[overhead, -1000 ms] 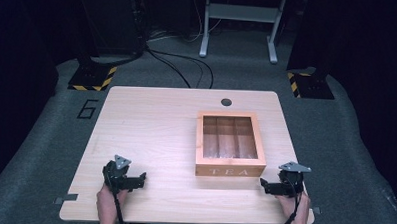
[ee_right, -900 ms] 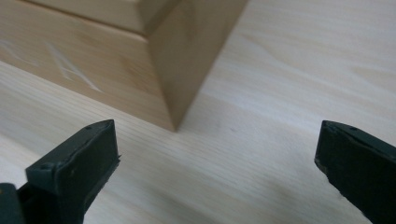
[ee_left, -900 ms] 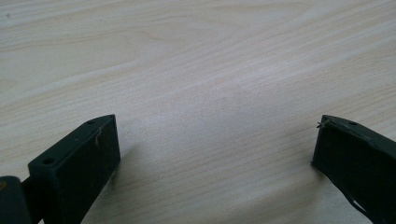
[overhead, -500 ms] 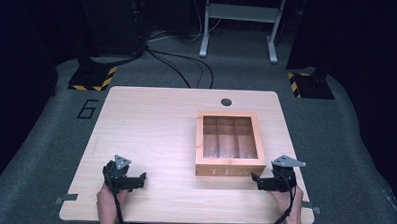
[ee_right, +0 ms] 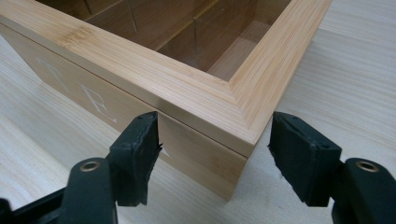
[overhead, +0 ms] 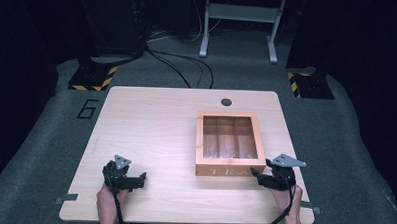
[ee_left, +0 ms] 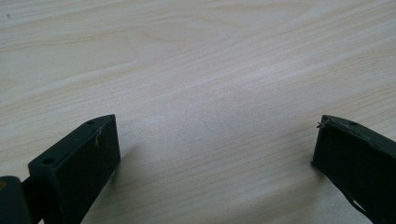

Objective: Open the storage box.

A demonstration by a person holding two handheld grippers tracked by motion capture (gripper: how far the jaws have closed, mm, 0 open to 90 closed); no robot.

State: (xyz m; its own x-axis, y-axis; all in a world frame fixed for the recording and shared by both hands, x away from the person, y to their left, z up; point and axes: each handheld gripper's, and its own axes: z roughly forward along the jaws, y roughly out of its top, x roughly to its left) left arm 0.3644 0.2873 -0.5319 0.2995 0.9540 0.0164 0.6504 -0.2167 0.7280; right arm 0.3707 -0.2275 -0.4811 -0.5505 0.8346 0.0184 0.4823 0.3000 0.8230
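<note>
So the right claw [ee_right: 212,154] has just been closing, and the near right corner of the box [ee_right: 196,93] sits between its jaws. Left pad is up against the front wall; the right one looks apart from the side wall, so no real clamp. From that claw the box runs forward and left. Left claw [ee_left: 215,149] is spread wide over bare worktop [ee_left: 196,70], well left of the box.

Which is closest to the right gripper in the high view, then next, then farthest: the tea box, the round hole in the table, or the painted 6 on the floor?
From the right gripper:
1. Tea box, right beside it.
2. Round hole, at the table's far edge.
3. Painted 6, on the floor far left.
</note>
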